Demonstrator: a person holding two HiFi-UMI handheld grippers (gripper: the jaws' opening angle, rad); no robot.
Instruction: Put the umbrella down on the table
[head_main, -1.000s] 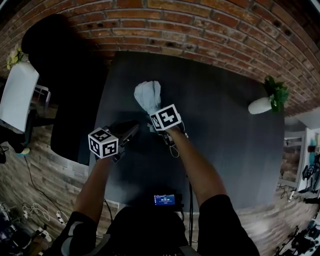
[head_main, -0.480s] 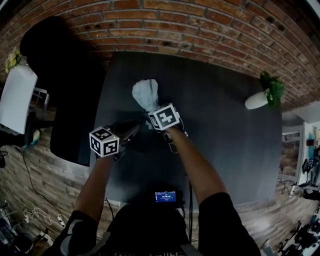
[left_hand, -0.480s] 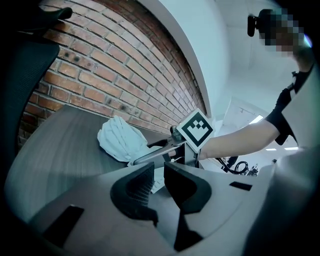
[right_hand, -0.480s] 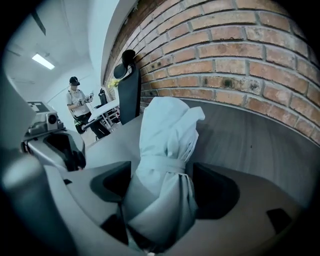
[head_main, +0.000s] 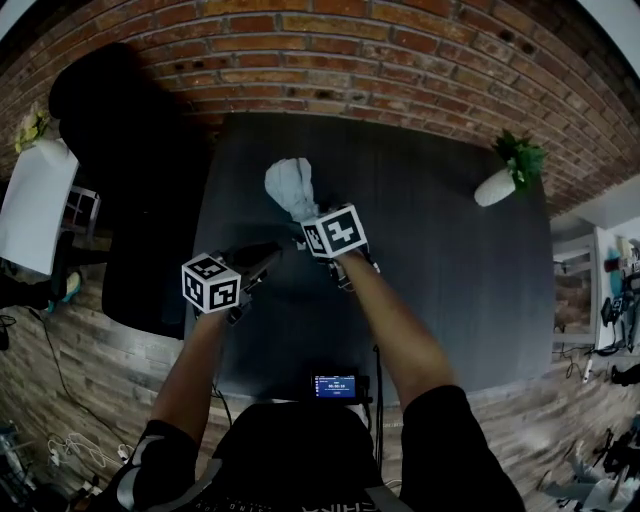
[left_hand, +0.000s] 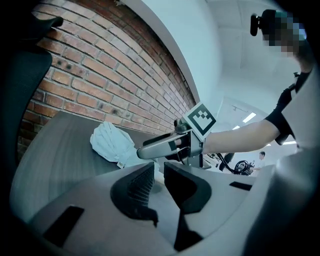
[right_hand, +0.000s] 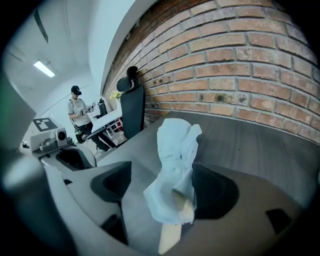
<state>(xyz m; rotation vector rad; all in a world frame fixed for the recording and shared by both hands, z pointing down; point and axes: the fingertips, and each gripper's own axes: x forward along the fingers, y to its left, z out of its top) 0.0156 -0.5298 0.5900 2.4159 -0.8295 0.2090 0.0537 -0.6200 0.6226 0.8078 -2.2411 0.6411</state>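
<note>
The folded pale blue-white umbrella (head_main: 292, 187) lies on the dark table (head_main: 440, 260), its cream handle end (right_hand: 172, 235) toward me. My right gripper (head_main: 305, 218) hovers over that handle end. Its jaws stand wide open on either side of the umbrella (right_hand: 175, 150) without pressing it. My left gripper (head_main: 262, 260) is to the left and nearer me, above the table, its jaws close together with nothing between them. In the left gripper view the umbrella (left_hand: 112, 145) lies beyond the right gripper's fingers (left_hand: 160, 146).
A potted plant in a white pot (head_main: 505, 175) stands at the table's far right. A black chair (head_main: 130, 180) stands left of the table. A small device with a lit screen (head_main: 335, 385) sits at the near edge. A brick wall (head_main: 400, 60) runs behind.
My right gripper has lifted a little from the umbrella's handle end. The umbrella stays where it lay on the table. The left gripper has shifted slightly.
</note>
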